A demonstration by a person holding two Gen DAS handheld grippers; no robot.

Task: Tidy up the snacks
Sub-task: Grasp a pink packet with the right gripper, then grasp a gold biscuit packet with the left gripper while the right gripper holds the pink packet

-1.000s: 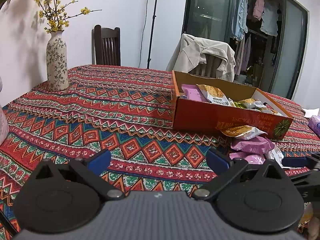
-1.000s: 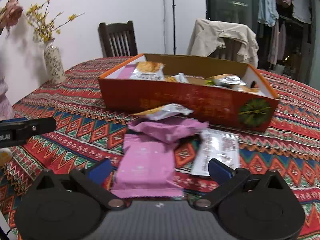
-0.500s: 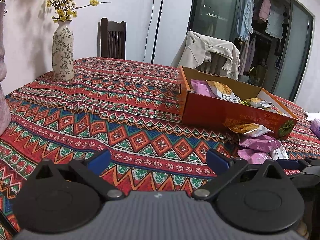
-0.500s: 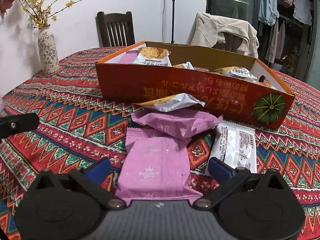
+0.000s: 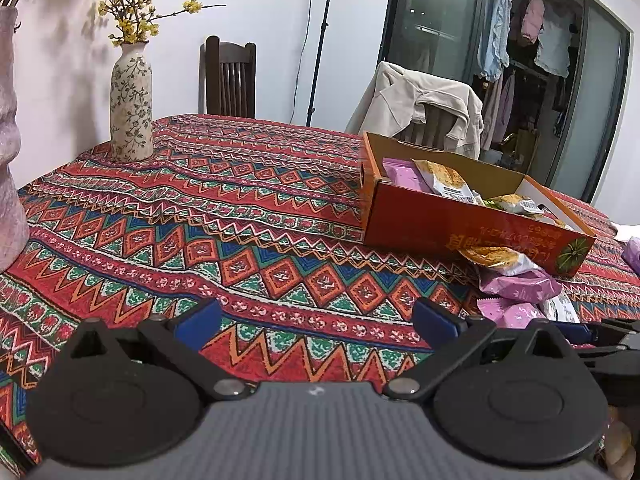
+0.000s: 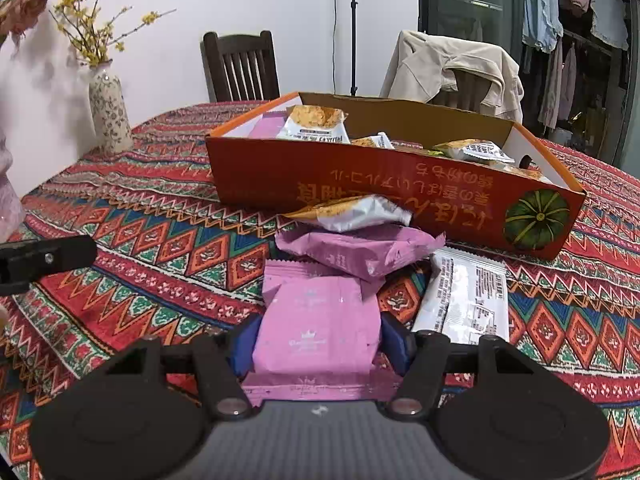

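Observation:
In the right wrist view a pink snack packet (image 6: 316, 316) lies flat on the patterned tablecloth, and my right gripper (image 6: 318, 344) is closing on it, its blue pads against both of the packet's sides. Beyond it lie a second pink packet (image 6: 352, 250), an orange-and-white packet (image 6: 356, 212) and a white packet (image 6: 464, 300), all in front of the orange cardboard box (image 6: 360, 184), which holds several snacks. My left gripper (image 5: 316, 316) stands open over bare cloth with nothing between its fingers, left of the box (image 5: 440, 228).
A flowered vase (image 5: 131, 104) stands at the table's far left, and a pink vase (image 5: 8, 160) sits at the left edge. A dark wooden chair (image 5: 230, 76) and a chair draped with a beige jacket (image 5: 424, 108) are behind the table.
My right gripper's jaws have come in from wide apart onto the sides of the near pink packet. The left gripper has stayed open and about where it was.

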